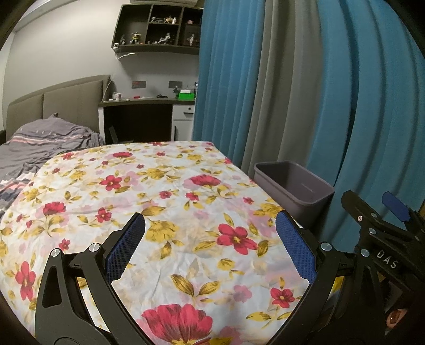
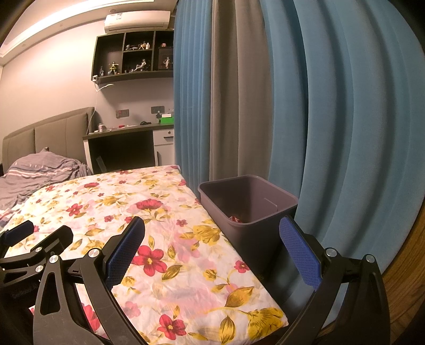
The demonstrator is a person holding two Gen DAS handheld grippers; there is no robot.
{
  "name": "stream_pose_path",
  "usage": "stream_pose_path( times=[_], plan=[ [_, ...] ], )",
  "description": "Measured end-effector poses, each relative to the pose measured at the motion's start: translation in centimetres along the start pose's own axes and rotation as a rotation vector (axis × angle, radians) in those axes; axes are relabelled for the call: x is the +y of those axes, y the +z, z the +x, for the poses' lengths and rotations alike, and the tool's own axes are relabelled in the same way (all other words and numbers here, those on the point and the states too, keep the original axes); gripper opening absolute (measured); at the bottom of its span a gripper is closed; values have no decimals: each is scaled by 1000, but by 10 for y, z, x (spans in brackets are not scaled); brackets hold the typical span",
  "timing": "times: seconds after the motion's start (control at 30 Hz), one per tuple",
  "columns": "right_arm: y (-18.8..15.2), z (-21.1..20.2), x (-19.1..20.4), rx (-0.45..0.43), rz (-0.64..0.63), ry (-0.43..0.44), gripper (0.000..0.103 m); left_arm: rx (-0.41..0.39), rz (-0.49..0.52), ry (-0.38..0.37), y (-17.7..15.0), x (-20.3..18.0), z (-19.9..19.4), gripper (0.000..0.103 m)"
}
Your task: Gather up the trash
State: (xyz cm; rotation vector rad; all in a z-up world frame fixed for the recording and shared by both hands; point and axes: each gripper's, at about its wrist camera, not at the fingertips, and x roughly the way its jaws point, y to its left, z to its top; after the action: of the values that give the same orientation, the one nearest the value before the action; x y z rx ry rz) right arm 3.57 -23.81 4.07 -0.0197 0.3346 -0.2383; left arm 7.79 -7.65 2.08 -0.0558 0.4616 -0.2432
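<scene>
Just beyond right hand-held gripper (image 2: 212, 254): bin (image 2: 265, 209) holding trash (image 2: 235, 219)

walls (image 2: 53, 87) showing pale grey | blue and grey curtains (image 2: 265, 106) hanging at right | dark shelf (image 2: 127, 55) displaying figurines | air conditioner (image 2: 136, 21) sitting above it | padded headboard (image 1: 61, 103) backing a bed (image 1: 39, 148) | ceiling strip glowing warm

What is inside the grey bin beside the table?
In the right wrist view, the grey bin holds something small and red at its near wall. That wall hides the rest of the bottom.
</scene>
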Motion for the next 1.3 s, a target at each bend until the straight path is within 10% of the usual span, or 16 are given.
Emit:
stream_pose_path(
  times=[0.87, 1.3],
  plan=[
    [0, -1, 0, 0, 5, 0, 97, 2, 2, -18, 1, -2, 0, 97],
    [0, -1, -1, 1, 7, 1, 97, -4, 18, -25, 2, -4, -1, 74]
  ],
)
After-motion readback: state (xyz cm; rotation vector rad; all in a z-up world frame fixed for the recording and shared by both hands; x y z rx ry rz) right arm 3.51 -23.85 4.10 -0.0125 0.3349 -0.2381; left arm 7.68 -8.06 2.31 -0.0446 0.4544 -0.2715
